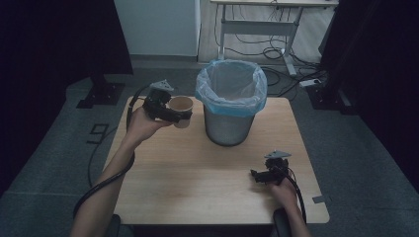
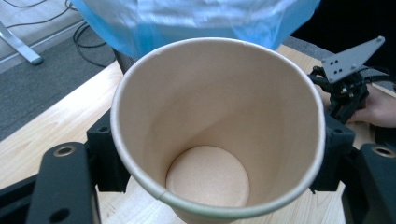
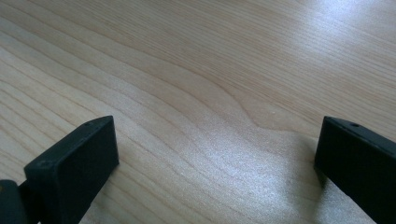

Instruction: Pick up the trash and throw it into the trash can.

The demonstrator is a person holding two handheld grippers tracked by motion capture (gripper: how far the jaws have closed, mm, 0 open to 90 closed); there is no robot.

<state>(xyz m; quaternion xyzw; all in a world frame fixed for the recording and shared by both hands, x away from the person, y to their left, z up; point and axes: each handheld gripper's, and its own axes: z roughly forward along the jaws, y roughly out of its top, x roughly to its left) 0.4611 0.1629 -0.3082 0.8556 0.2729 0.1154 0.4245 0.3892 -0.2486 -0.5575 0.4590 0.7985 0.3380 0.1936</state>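
Observation:
An empty tan paper cup is held above the wooden table, just left of the bin. My left gripper is shut on the cup's sides. In the left gripper view the cup stands upright between the two jaws, its open mouth facing the camera and its inside bare. My right gripper rests low over the table near the front right. Its jaws stand wide apart with only bare wood between them.
A grey metal bin lined with a blue plastic bag stands at the back middle of the table. Black curtains hang at both sides. A desk frame and loose cables lie on the floor behind.

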